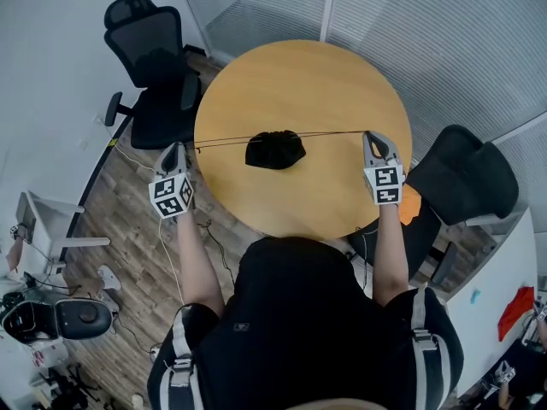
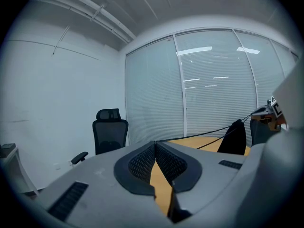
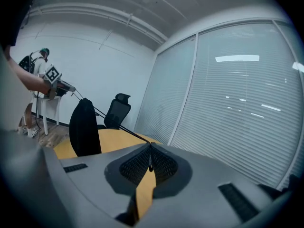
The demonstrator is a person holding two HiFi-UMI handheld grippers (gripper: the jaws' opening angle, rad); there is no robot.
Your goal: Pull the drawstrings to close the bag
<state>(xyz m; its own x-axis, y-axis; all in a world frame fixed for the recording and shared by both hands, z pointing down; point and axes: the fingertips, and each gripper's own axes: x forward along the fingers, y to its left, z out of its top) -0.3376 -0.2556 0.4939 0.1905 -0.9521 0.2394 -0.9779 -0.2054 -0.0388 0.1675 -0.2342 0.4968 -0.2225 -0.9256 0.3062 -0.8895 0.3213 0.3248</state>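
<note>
We are looking down at a small black bag [image 1: 274, 149] at the middle of a round wooden table [image 1: 299, 84]. From the table's left edge, the left drawstring [image 1: 224, 142] is running in a thin, taut line to the bag. The right drawstring [image 1: 332, 132] is stretching on toward the table's right side.

We are judging the bag to be light, soft cloth that will bunch and slide easily on the smooth table. The cords look thin and slippery, so they are best pinched near their ends, well away from the bag's mouth.

Just beyond the table's left edge, the left gripper [image 1: 176, 149] is pressing its fingers [image 2: 142, 163] fully together on the left drawstring. Just inside the table's right edge, the right gripper [image 1: 374, 136] is clamping its fingers [image 3: 164, 164] together on the right drawstring, which is leaving the tips toward the table's middle.
</note>
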